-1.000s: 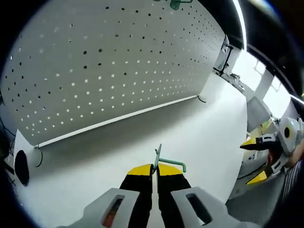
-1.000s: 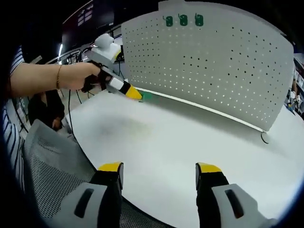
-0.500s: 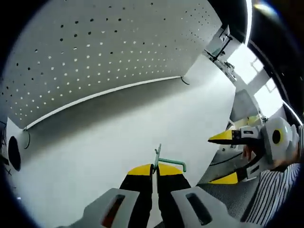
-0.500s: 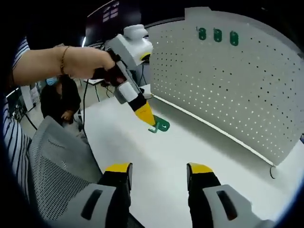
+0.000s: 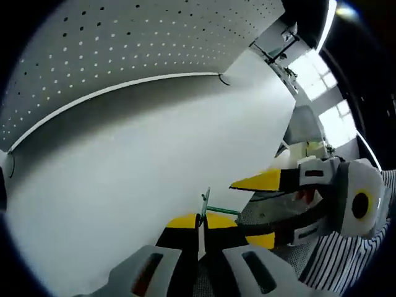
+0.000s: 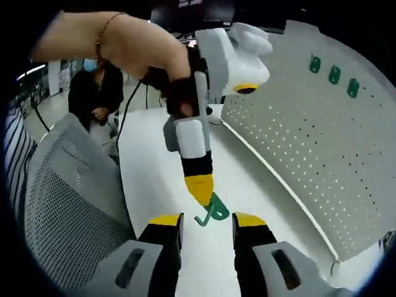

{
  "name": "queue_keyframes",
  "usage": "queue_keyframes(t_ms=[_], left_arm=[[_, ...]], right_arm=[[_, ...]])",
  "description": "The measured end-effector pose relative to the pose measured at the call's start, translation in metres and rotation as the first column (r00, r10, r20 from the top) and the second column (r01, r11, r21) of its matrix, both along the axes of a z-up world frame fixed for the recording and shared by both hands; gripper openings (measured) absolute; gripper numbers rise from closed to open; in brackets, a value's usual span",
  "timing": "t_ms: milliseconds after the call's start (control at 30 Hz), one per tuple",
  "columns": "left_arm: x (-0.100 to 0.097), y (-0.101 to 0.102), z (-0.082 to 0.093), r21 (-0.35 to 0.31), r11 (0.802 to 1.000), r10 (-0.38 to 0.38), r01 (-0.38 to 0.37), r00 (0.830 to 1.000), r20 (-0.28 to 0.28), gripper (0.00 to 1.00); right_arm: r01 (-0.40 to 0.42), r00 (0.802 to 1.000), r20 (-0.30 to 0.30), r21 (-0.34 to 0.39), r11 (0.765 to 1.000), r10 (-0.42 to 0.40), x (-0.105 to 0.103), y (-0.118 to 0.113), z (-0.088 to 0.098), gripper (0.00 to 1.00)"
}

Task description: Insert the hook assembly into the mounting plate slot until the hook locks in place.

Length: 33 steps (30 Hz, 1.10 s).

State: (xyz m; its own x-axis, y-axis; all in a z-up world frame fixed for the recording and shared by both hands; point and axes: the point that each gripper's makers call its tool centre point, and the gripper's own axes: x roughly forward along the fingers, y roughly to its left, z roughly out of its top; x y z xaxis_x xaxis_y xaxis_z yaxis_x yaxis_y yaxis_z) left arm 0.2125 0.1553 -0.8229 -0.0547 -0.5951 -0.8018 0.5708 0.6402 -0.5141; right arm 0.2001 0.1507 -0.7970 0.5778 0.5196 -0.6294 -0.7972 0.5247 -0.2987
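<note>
Right gripper view: left gripper (image 6: 202, 190) pinches the green hook (image 6: 212, 211) just ahead of the right gripper (image 6: 206, 220), whose jaws stand narrowly apart and empty.
Hook looks light, thin, stiff, likely slippery; best taken by its flat plate end; pegboard (image 6: 297, 130) stands at far right.

No readable txt, labels, brands or nos. anywhere I look — nothing legible on my tongs, the pegboard (image 6: 309, 142) or the table (image 5: 124, 161).
</note>
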Motion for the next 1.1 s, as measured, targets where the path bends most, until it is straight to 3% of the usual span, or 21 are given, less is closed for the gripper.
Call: queue_keyframes(t_ms=[200,333,567,833,1100], left_arm=[[-0.001,0.005,0.002,-0.02,0.999,0.034,-0.035,0.999,-0.029,0.01],[-0.003,0.004,0.005,-0.059,0.995,0.077,-0.081,0.994,-0.073,0.01],[-0.008,0.005,0.002,-0.075,0.991,0.099,-0.108,0.988,-0.115,0.01],[-0.013,0.003,0.006,-0.098,0.989,0.097,-0.111,0.985,-0.141,0.01],[-0.015,0.005,0.005,-0.098,0.992,0.068,-0.082,0.989,-0.132,0.01]], right_arm=[[-0.066,0.997,0.034,-0.075,0.995,0.069,-0.003,0.005,-0.004,0.18],[-0.098,0.987,0.109,-0.138,0.986,0.114,0.0,0.006,0.002,0.15],[-0.135,0.981,0.114,-0.175,0.975,0.156,-0.003,0.009,-0.002,0.08],[-0.147,0.982,0.092,-0.17,0.974,0.164,-0.004,0.008,-0.006,0.03],[-0.121,0.991,0.046,-0.099,0.988,0.126,-0.005,0.01,-0.006,0.01]])
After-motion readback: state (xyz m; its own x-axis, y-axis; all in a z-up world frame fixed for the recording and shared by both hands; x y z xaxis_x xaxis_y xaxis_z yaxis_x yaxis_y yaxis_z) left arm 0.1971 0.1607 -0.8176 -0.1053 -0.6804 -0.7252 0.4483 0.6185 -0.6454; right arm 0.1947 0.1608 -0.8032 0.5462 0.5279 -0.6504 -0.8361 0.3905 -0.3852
